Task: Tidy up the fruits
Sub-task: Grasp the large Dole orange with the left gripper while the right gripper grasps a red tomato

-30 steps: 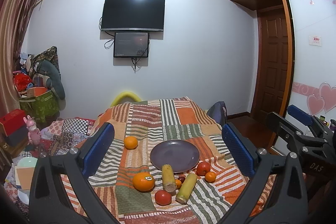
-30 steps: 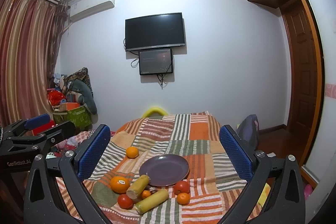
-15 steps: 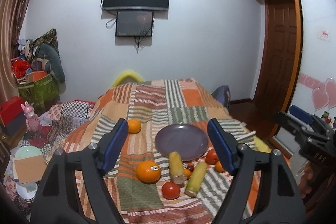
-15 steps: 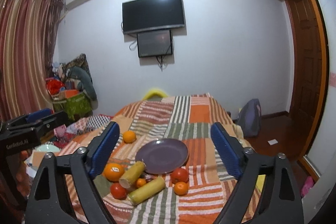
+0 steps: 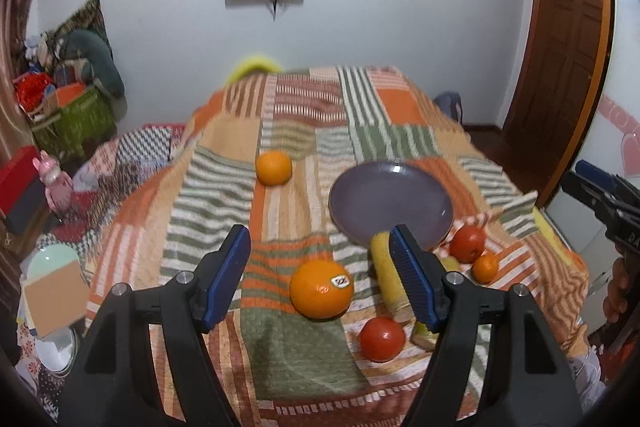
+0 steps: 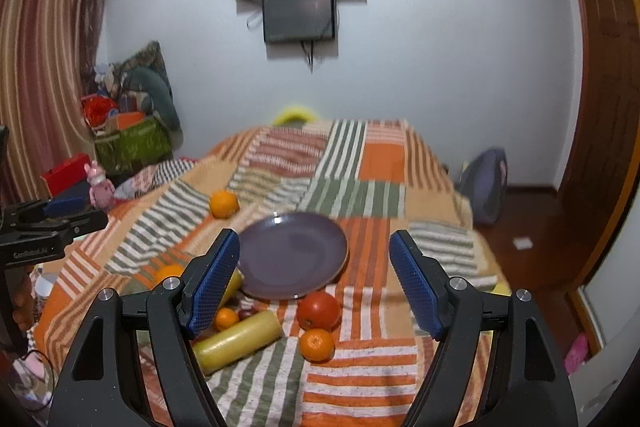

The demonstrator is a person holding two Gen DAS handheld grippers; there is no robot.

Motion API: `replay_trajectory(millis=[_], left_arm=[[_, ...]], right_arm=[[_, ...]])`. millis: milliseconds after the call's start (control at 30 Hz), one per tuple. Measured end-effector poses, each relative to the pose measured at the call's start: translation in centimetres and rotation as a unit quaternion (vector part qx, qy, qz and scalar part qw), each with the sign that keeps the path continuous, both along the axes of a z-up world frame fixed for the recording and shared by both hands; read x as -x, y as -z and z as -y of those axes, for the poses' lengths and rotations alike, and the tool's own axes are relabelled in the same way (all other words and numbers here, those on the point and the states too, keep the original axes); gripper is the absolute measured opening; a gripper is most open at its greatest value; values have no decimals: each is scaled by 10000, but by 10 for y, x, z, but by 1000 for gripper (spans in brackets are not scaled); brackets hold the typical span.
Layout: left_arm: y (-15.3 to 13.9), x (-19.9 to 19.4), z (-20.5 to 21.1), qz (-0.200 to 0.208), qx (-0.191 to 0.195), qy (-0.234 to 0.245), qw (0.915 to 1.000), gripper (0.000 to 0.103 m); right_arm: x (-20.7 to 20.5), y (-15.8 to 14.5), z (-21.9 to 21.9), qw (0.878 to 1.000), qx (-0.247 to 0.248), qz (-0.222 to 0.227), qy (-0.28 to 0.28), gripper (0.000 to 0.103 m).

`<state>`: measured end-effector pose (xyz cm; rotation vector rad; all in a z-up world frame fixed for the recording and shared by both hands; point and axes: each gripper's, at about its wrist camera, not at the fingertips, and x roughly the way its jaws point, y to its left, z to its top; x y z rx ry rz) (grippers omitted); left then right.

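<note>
A purple plate (image 5: 390,203) lies empty on the patchwork cloth (image 5: 208,195); it also shows in the right wrist view (image 6: 294,255). My left gripper (image 5: 320,275) is open, its fingers either side of a large stickered orange (image 5: 321,289) and above it. A second orange (image 5: 273,167) lies further back. A red tomato (image 5: 381,339), yellow corn pieces (image 5: 384,273), another tomato (image 5: 467,245) and a small tangerine (image 5: 485,268) lie near the plate. My right gripper (image 6: 314,283) is open, above a tomato (image 6: 318,310), a tangerine (image 6: 317,345) and a corn piece (image 6: 236,341).
The clothed table's (image 6: 384,163) edges drop off at left and right. Piled bags and a green basket (image 5: 74,123) stand at the far left wall. A backpack (image 6: 486,183) sits on the floor at right. A door (image 5: 560,59) is at right.
Both grippers have moved forward and down toward the fruit. Their jaws have narrowed but stay open. The left one now brackets the large orange.
</note>
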<state>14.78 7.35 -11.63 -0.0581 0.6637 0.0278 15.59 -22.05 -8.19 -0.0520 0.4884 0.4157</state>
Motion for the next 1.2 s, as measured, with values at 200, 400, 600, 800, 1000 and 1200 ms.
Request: replay_trajectory(millis=[200,400,600,800,1000,1200], left_arm=[[39,-28,-4,-632,-28,119,9979,72],[70,-48,-8,-1094,136,203,9937,72],[91,-57,-5,-1339,290,303,9901,72],[111,-68,-6,-1582,383,267,9863,72],[125,-78,-6,-1726,489,284,9834,72],[129,-82,-10,-1704,669,238,9828,71]], right_arm=[[-31,25,-1,9982,317,-514,-13,75],[-50,52,-2,9931,426,-1079,-153,75],[-70,79,-5,9863,408,-1584,-236,75],[-81,95,-11,9809,443,-1859,-351,75],[-90,109,-15,9764,421,-2087,-365,75],[-96,119,-20,9730,451,-2226,-402,65]])
